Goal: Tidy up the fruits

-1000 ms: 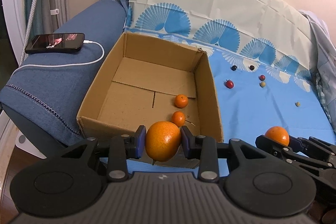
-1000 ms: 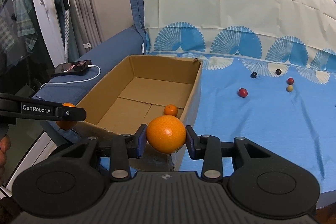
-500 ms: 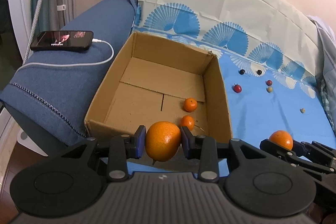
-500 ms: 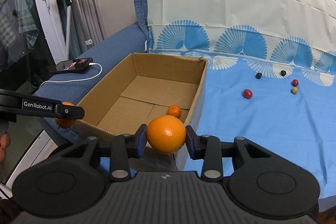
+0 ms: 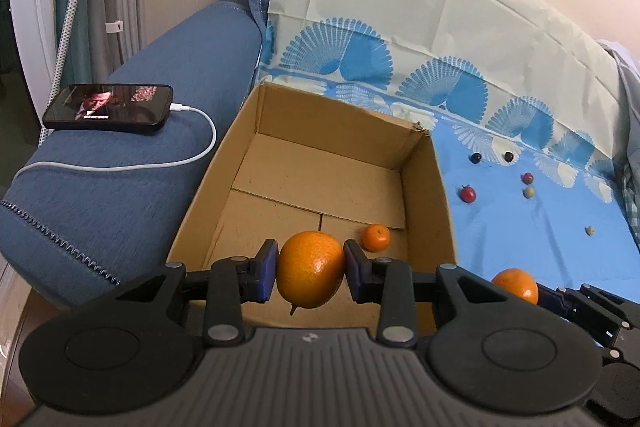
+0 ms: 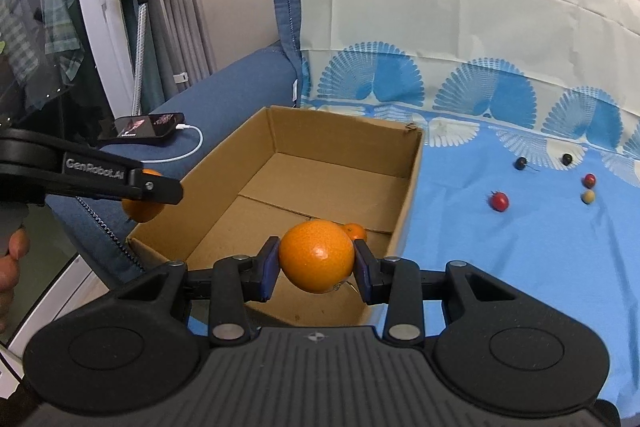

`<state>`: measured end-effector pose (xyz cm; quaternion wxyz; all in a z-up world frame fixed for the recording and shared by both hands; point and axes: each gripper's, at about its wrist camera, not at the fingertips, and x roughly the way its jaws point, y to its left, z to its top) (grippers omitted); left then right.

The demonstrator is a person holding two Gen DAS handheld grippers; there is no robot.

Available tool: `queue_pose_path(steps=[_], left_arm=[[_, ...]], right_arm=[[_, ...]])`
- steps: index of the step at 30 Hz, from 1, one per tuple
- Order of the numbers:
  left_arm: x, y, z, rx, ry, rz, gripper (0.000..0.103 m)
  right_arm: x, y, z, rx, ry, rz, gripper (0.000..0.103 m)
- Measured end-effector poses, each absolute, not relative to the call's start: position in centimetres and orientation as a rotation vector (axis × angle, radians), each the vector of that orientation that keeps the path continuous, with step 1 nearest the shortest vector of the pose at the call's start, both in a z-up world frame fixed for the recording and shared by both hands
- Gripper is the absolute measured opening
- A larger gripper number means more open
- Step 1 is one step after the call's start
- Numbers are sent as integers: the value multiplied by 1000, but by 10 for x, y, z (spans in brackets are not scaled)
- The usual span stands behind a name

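In the left wrist view my left gripper (image 5: 310,269) is shut on a large orange (image 5: 308,283), held over the near wall of an open cardboard box (image 5: 426,195). One small tangerine (image 5: 376,237) lies on the box floor. My right gripper (image 6: 316,259) is shut on a second large orange (image 6: 316,251), also above the box's near edge, with the tangerine (image 6: 357,229) just behind it. The left gripper's orange (image 6: 142,209) shows at the left of the box (image 6: 408,187). The right gripper's orange (image 5: 515,285) shows low right.
Several small fruits lie on the blue cloth right of the box: a red one (image 5: 467,193), dark berries (image 5: 476,157) and pale ones (image 5: 529,191). A phone (image 5: 108,107) on a white cable rests on the blue armrest. A person's hand (image 6: 12,263) is at the left edge.
Both grippers have moved forward toward the box with their oranges, so the box looms larger. One of two small tangerines in the left wrist view is now hidden behind the held orange.
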<state>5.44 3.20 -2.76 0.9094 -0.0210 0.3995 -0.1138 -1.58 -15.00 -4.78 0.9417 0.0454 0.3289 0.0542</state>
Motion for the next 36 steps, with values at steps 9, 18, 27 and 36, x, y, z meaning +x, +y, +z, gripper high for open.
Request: queue_pose_path(steps=[9, 18, 27, 36], left_arm=[[95, 26, -56, -10, 877, -221, 39], [127, 18, -96, 45, 942, -201, 39], [145, 13, -132, 98, 1009, -185, 39], [155, 9, -151, 135, 1043, -174, 39]], right_arm=[[30, -143, -72, 74, 720, 123, 40], [61, -133, -107, 40, 792, 144, 40], [77, -127, -132, 7, 850, 169, 40], [81, -123, -144, -47, 863, 180, 40]])
